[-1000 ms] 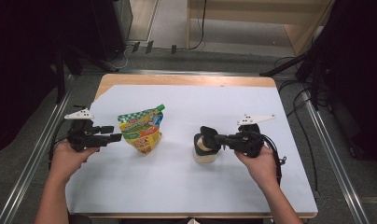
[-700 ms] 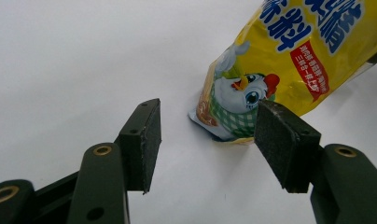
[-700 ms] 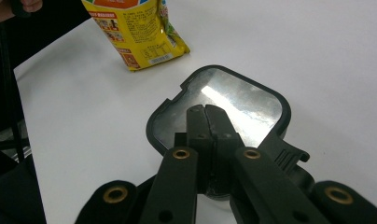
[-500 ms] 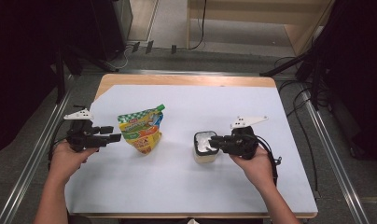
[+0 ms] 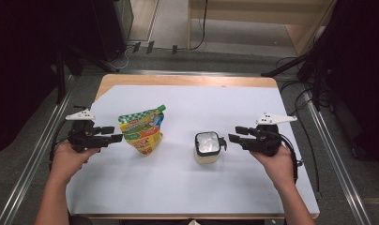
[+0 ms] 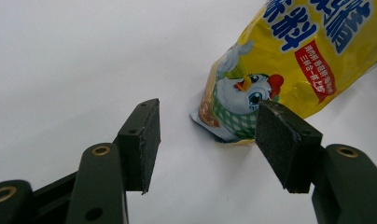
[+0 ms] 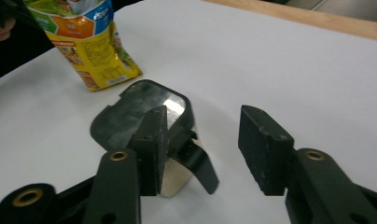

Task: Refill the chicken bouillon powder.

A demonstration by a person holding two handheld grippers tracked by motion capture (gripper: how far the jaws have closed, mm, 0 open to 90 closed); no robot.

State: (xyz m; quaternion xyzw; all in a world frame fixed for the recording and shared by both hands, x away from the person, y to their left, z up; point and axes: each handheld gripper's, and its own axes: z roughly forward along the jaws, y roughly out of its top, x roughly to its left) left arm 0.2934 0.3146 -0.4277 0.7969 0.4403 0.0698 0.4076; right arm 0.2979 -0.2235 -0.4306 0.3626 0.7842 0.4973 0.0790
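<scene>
A yellow and green pouch with a cartoon chicken stands left of centre on the white table. My left gripper is level just to its left and open, its pads a little short of the pouch's bottom corner. A small beige tub with a black lid stands at centre, a black tab hanging off the lid's right side. My right gripper is just right of it; its jaws have just been opening, and nothing is pressed between them. The pouch shows beyond.
White sheet covers the table, with a wooden strip along the far edge. Metal rails run down both sides. Cables and dark stands lie on the floor beyond the table.
My right gripper has opened, let go of the tub's lid and drawn back to the right. The tub stays at centre. The left gripper and the pouch have not moved.
</scene>
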